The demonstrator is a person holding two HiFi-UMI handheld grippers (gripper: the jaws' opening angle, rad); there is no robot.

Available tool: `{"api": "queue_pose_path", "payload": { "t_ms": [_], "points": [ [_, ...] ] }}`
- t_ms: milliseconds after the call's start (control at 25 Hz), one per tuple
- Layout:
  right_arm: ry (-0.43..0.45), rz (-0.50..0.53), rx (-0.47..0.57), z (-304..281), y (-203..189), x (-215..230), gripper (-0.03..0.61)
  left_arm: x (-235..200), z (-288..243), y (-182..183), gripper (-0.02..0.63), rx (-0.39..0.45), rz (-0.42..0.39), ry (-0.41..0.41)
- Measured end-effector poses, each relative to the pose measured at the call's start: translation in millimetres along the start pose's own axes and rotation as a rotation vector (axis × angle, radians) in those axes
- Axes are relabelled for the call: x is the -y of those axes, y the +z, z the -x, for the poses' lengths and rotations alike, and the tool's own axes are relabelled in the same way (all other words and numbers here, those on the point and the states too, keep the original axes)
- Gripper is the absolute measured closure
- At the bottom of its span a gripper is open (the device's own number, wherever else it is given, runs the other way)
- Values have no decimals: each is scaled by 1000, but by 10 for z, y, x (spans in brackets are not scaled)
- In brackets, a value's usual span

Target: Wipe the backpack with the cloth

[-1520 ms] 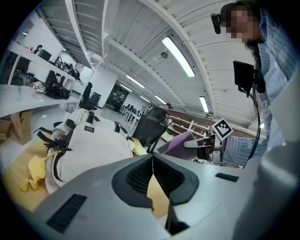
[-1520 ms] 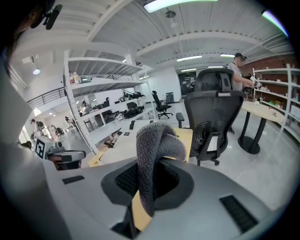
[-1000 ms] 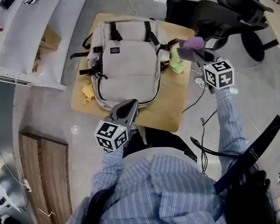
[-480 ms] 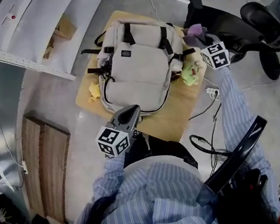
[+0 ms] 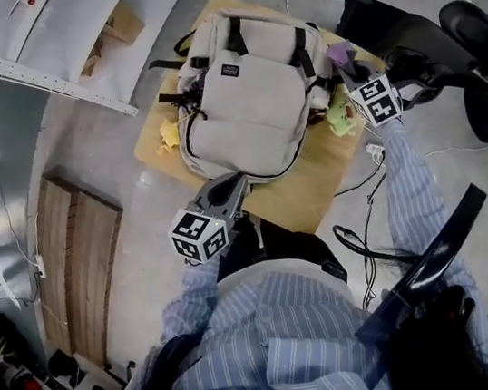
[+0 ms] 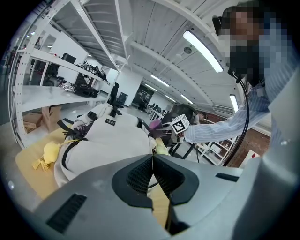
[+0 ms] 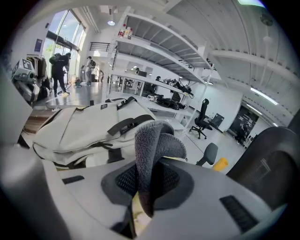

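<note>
A beige backpack (image 5: 251,96) with black straps lies flat on a small wooden table (image 5: 304,196). My right gripper (image 5: 349,72) is at the bag's right edge, shut on a purple-grey cloth (image 7: 152,154) that folds up out of the jaws. That cloth (image 5: 339,57) shows as a purple tuft beside the bag. My left gripper (image 5: 223,193) hovers at the bag's near edge, jaws pressed together with nothing between them. The backpack (image 6: 105,140) fills the left gripper view, and the backpack (image 7: 89,126) also lies ahead in the right gripper view.
Yellow-green soft items lie on the table at the bag's left (image 5: 167,134) and right (image 5: 339,117). Black office chairs (image 5: 438,30) stand at the right. Cables (image 5: 362,244) trail on the floor. A white shelf rail (image 5: 31,67) runs along the left.
My right gripper with the cloth has moved in from the right toward the backpack's right side. The head view has shifted. The left gripper stays at the bag's near edge.
</note>
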State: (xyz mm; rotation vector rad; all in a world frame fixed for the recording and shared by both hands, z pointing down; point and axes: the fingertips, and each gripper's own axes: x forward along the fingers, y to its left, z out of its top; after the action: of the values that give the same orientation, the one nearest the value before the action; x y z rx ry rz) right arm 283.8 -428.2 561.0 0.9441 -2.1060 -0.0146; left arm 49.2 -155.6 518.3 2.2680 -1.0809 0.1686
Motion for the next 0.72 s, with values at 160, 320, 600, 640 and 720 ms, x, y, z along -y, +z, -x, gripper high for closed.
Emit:
{"api": "queue_pose_path", "payload": {
  "t_ms": [160, 320, 600, 640, 720],
  "points": [
    [16, 2, 0, 182, -59, -303, 537, 0, 75, -40, 607, 1, 3, -8],
    [20, -12, 13, 388, -91, -609, 537, 4, 116, -87, 607, -3, -3, -29],
    [34, -57, 10, 698, -148, -1227, 537, 20, 248, -110, 607, -19, -37, -90],
    [38, -74, 8, 728, -166, -1323, 537, 15, 275, -114, 607, -22, -41, -98],
    [48, -114, -6, 782, -213, -1522, 537, 2, 330, -128, 607, -27, -47, -110]
  ]
}}
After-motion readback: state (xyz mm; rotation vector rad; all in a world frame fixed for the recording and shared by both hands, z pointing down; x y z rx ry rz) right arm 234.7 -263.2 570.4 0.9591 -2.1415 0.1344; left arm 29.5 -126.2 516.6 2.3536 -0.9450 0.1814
